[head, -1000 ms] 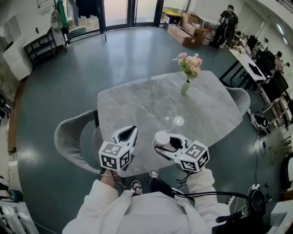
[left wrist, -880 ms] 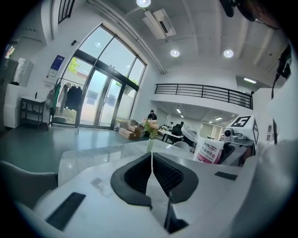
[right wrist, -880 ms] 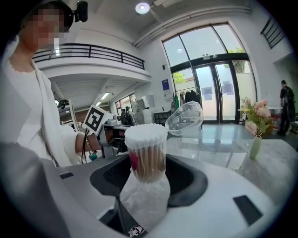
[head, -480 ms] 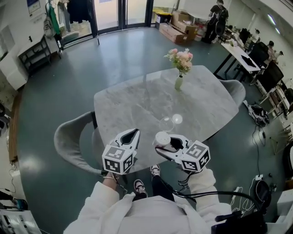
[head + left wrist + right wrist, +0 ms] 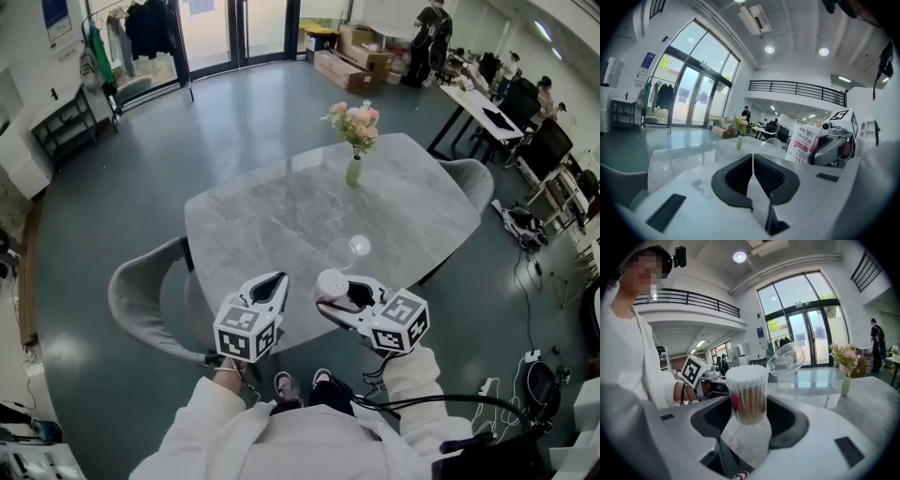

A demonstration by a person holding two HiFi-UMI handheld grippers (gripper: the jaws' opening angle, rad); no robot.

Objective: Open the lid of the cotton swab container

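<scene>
Shifted since a second ago: left gripper (image 5: 275,279), now slightly nearer the right gripper (image 5: 328,293); jaws pressed together, empty, above the marble table's (image 5: 272,216) near edge. Right gripper: clamps the cotton swab container (image 5: 746,397) over that same edge. Clear lid (image 5: 786,359): open, toward table centre.

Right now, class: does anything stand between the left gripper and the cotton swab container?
Nothing visible does. The left gripper, jaws shut and empty, sits beside the cotton swab container, which the right gripper clamps in its jaws. Only open air lies between the two.
</scene>
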